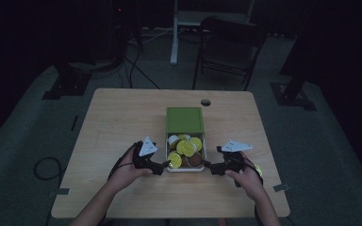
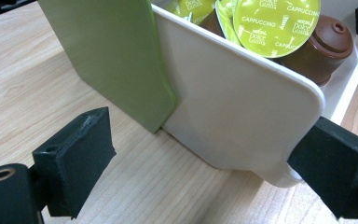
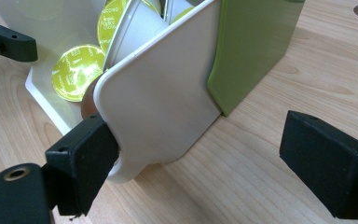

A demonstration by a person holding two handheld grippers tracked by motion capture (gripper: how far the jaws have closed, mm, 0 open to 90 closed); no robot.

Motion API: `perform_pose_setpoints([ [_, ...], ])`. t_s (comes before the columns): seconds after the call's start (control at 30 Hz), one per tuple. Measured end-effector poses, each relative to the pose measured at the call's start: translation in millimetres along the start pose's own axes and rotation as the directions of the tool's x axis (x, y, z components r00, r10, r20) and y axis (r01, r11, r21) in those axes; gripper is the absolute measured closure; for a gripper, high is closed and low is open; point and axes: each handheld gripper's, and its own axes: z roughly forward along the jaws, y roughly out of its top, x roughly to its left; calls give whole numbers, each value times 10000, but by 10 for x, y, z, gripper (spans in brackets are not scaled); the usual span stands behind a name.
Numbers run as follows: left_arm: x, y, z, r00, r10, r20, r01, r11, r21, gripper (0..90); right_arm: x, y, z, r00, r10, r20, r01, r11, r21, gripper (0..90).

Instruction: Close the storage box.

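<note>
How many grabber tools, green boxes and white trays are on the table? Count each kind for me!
Grippers: 2 (left gripper, right gripper)
Green box: 1
White tray: 1
Total: 4

wooden table (image 1: 122, 122) – capsule box (image 1: 184, 120)

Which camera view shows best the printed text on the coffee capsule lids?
The left gripper view: the capsule lids are close there, and "CAPPUCCINO" reads clearly. The right gripper view shows lids tilted, with the print small. The high view shows yellow-green discs, too small to read.
</note>
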Motion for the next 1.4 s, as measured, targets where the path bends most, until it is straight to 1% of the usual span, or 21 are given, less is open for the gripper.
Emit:
perform_pose_setpoints([
  [0.23, 25, 22, 20, 9999, 43, -129, -43, 10000, 10, 88, -21, 24, 29, 10000, -19, 70, 19, 10000, 19, 114],
  [0.27, 31, 33, 23, 9998, 124, -171, -123, 9999, 52, 88, -22, 25, 33, 10000, -8, 86, 8, 10000, 14, 114],
  [0.3, 31, 33, 23, 9998, 124, -171, -123, 9999, 52, 88, -22, 25, 33, 10000, -8, 86, 8, 10000, 14, 114],
  [0.53, 65, 52, 56, 9999, -25, -100, 25, 10000, 22, 88, -48, 41, 60, 9998, 29, 182, -29, 10000, 6, 114],
  [0.6, 82, 55, 66, 9998, -160, -89, 160, 9999, -18, 88, -67, 48, 69, 9997, 166, 164, -166, 9999, -7, 114],
  [0.67, 88, 55, 70, 9997, -211, -94, 211, 9998, -15, 88, -72, 49, 73, 9997, 194, 172, -193, 9998, -28, 114],
  [0.9, 144, 91, 97, 9993, -349, -153, 347, 9993, -115, 88, -101, 85, 105, 9993, 108, 350, -103, 9998, -150, 114],
  [1.1, 182, 120, 116, 9993, -321, -205, 319, 9994, -117, 88, -116, 115, 149, 9991, 43, 428, -41, 10000, -45, 114],
  [1.27, 197, 141, 130, 9994, -208, -288, 206, 9997, -88, 88, -133, 125, 171, 9990, 82, 437, -80, 10000, -31, 114],
  [1.4, 213, 146, 141, 9992, -246, -304, 241, 9996, -155, 88, -154, 136, 181, 9987, 175, 488, -173, 9998, -52, 114],
])
